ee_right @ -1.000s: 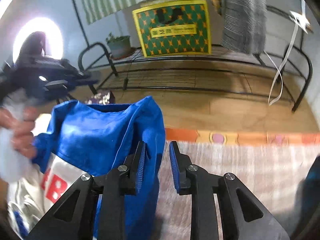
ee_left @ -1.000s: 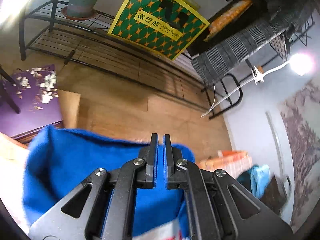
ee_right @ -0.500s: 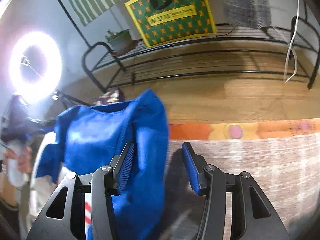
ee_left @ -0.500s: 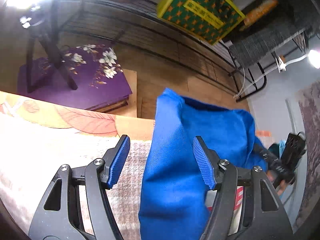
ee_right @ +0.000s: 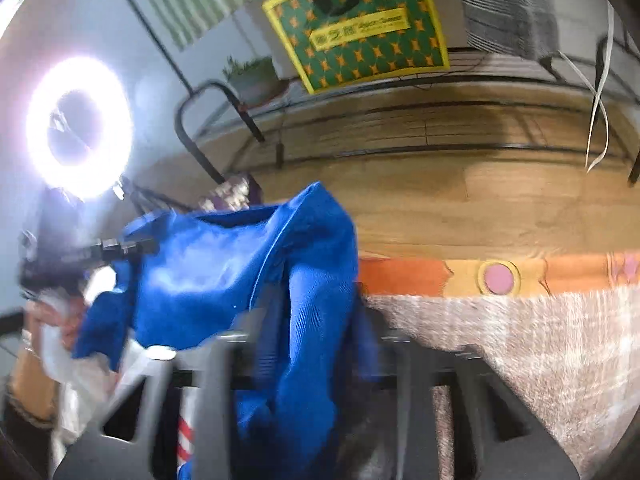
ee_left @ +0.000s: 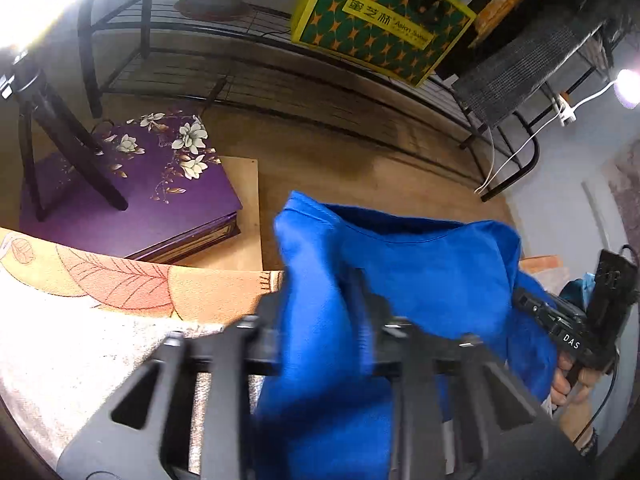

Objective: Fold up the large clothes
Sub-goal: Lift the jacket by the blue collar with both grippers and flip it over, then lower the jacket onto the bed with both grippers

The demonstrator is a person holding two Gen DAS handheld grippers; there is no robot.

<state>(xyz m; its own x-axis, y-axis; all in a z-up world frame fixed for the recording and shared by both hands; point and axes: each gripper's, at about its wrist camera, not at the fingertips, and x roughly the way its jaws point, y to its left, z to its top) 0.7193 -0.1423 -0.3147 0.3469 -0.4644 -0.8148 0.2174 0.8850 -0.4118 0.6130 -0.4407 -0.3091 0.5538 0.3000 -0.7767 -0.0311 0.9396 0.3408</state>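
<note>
A large blue garment [ee_left: 400,280] with a white, red-printed part low down hangs bunched between my two grippers above a fuzzy beige rug [ee_left: 80,328]. My left gripper [ee_left: 316,312] is blurred; its jaws stand apart with a fold of blue cloth between them. In the right wrist view the garment [ee_right: 224,272] drapes between the spread, blurred jaws of my right gripper [ee_right: 316,320]. The right hand-held gripper [ee_left: 568,332] shows at the garment's far right corner, and the left one [ee_right: 96,248] at its left corner.
The rug has an orange patterned border [ee_right: 500,276]. Beyond it lies wooden floor, a purple floral box [ee_left: 132,184], a tripod leg [ee_left: 72,136], a black metal rack [ee_left: 280,64] with a green-yellow bag [ee_left: 384,28] and a potted plant, and a bright ring light [ee_right: 78,128].
One second ago the left jaws were nearly shut over the cloth; they opened wide and now stand a little closer. The right jaws widened. Both grippers moved, and the garment's fold rose between the fingers.
</note>
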